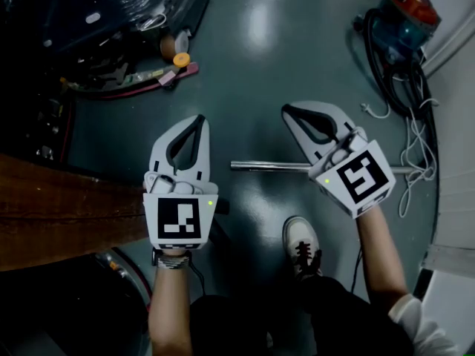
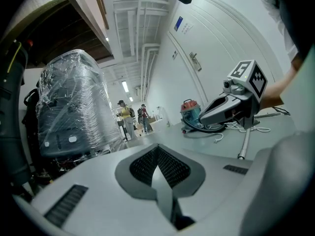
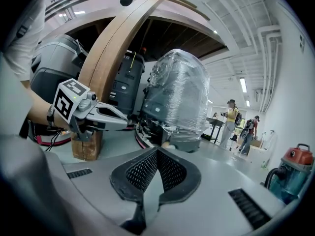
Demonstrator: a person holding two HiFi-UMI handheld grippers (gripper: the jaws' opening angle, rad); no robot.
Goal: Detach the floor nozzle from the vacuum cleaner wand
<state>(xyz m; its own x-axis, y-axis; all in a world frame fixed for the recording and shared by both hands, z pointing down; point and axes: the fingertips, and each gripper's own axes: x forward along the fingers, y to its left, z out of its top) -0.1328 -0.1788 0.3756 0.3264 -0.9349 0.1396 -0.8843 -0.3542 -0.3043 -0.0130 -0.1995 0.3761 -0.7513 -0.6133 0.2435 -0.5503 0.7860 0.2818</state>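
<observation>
- Left gripper (image 1: pixel 199 120): jaws together, nothing between them; held above the grey floor (image 1: pixel 252 65).
- Right gripper (image 1: pixel 288 113): jaws together, empty; held over the wand.
- Vacuum cleaner wand (image 1: pixel 267 166): metal tube lying flat on the floor, passing beneath the right gripper, its near end just right of the left gripper.
- Floor nozzle: cannot be made out.
- Vacuum cleaner (image 1: pixel 404 13): red-topped canister, well apart from the wand, with a black hose (image 1: pixel 386 65) beside it.
- Shoe (image 1: pixel 300 239): near the wand.
</observation>
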